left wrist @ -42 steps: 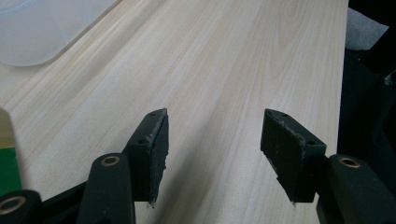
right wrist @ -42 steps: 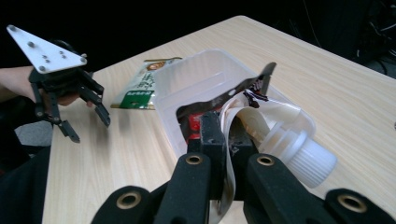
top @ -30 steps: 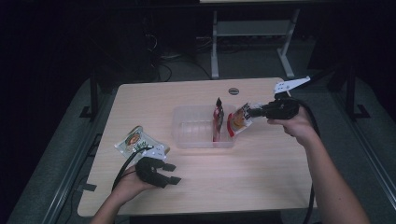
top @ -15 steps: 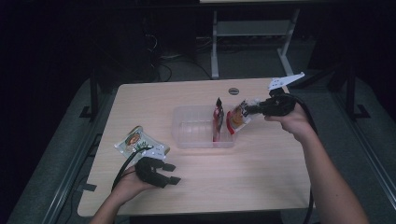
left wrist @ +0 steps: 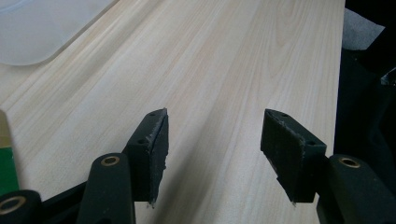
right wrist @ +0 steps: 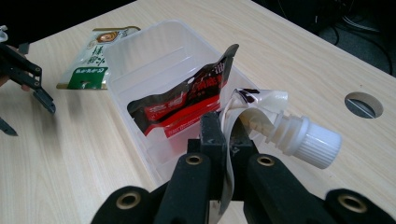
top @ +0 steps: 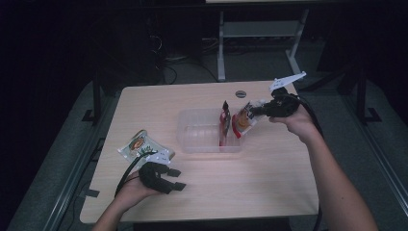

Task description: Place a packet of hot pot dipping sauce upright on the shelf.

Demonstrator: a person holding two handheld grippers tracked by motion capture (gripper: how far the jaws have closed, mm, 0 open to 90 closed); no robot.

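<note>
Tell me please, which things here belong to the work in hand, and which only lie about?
In the work:
- right tool, shut on the spouted pouch
- clear plastic bin, beside that pouch
- red packet, leaning inside the bin

Only lying about:
- green-and-white packet, on the table near the left tool, which is open and holds nothing
- round hole in the tabletop

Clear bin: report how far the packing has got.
Done: a red packet stands inside the clear bin. In hand: the right gripper is shut on a spouted pouch at the bin's edge. Left: a green-labelled packet lies beside the open left gripper.
</note>
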